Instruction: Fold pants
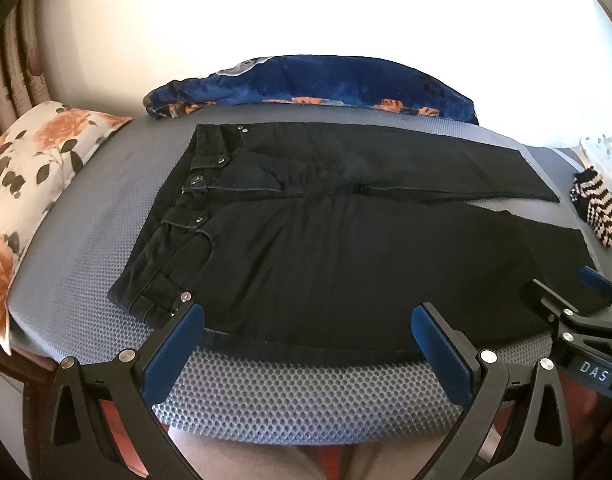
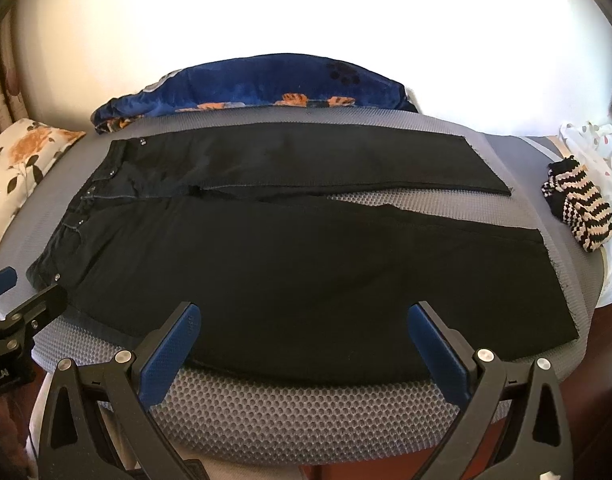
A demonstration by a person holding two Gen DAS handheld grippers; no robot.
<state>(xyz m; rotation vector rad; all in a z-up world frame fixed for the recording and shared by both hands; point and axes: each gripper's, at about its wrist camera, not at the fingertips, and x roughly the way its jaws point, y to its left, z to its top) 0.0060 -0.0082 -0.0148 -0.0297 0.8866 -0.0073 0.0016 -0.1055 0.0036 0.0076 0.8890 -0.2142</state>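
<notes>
Black pants (image 1: pixel 326 248) lie spread flat on the grey mesh bed (image 1: pixel 297 392), waistband to the left, legs apart, ready for folding. Left claw (image 1: pixel 308 344) and right claw (image 2: pixel 306 340) both gape wide at the near edge, gripping nothing.

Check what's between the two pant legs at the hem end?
Bare grey mat shows in the gap between the legs of the pants; nothing lies there. Clearest in the right wrist view.

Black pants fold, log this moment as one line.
black denim pants: flat, unfolded on grey mesh mat | left tongs: open, empty | right tongs: open, empty
</notes>
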